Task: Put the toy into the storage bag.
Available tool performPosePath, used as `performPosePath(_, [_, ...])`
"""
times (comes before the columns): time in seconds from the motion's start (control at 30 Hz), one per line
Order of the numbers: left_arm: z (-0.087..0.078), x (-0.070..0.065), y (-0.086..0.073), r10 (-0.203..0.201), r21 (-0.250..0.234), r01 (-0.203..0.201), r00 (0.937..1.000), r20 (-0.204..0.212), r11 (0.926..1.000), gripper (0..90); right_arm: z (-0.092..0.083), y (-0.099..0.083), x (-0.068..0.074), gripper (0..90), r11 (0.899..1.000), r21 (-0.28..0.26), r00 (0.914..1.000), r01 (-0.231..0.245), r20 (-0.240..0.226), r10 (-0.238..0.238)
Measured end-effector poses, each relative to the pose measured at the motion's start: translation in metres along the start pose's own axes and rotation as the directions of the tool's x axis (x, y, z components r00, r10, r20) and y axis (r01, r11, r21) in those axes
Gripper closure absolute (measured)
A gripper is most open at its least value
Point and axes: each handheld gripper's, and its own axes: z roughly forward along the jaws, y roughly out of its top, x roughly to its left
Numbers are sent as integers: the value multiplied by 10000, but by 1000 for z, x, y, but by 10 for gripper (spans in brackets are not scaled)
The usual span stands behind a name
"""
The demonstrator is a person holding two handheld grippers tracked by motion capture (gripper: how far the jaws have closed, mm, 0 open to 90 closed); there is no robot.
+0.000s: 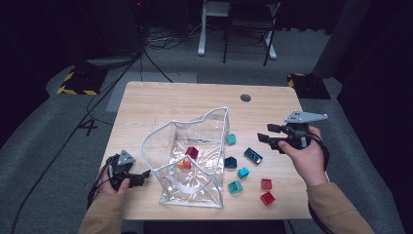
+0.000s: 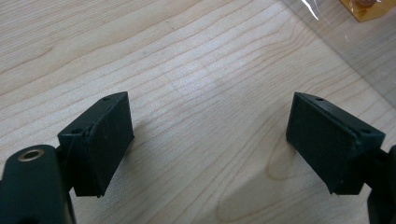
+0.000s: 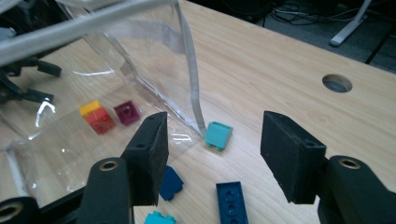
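One long brick point(image 1: 253, 155) lying diagonal

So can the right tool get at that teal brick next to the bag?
Probably yes. The right tool is open and aimed at the teal brick, with bare table between them. The clear bag touches or nearly touches the brick's far side.

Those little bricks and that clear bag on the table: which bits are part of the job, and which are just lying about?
Part of the job:
- clear bag, open, bricks inside
- loose bricks beside it
- right gripper, open, empty, above the bricks
- left gripper, open, by the bag

Lying about:
- floor cables
- white stand
- table hole
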Motion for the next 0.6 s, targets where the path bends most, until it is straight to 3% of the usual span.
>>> performPosePath(0.6, [0, 0, 0, 3, 4, -3, 10000, 1, 10000, 151, 46, -60, -30, 373, 9950, 900, 9981, -425, 488, 382])
